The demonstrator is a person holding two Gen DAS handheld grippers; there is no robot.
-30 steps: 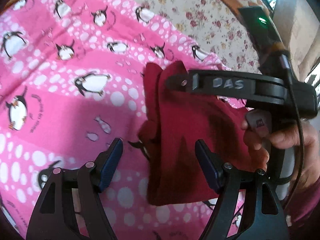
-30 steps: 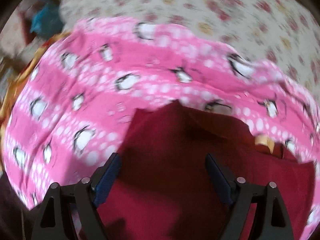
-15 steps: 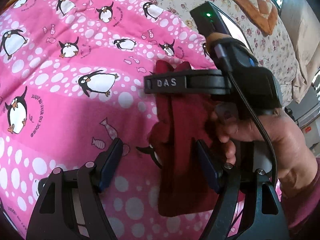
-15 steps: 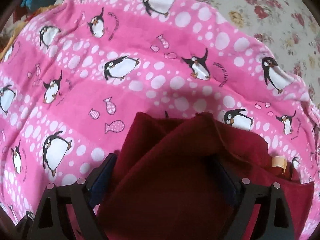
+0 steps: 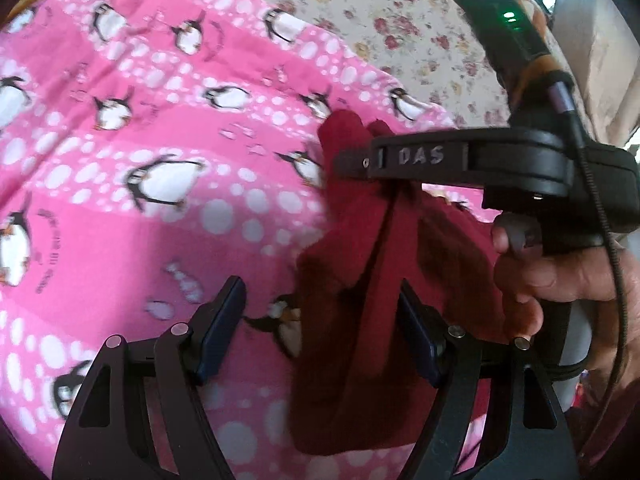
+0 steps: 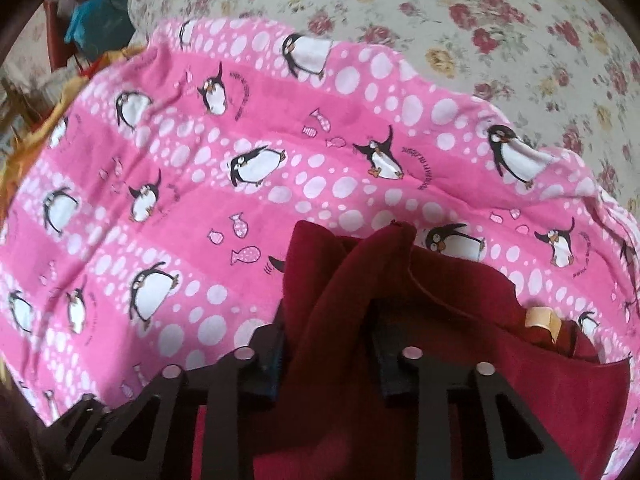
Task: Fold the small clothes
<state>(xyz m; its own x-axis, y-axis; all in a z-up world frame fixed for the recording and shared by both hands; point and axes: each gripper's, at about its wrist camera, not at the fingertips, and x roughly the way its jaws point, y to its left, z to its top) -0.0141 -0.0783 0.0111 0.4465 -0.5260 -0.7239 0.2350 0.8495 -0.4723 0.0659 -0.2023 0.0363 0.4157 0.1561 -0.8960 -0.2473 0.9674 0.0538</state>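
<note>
A floral bedspread (image 6: 480, 8) carries a pink penguin blanket (image 6: 248, 200), and on it lies the dark red garment (image 6: 360, 380). The right gripper (image 6: 326, 356) pinches a bunched fold of it; the left gripper (image 5: 320, 332) hangs open just beside. Thick layers could slip free, undoing the fold.

Daylight enters from the upper right of the left view; both fisheye pictures show motion blur, dark curved corners and soft shadows
</note>
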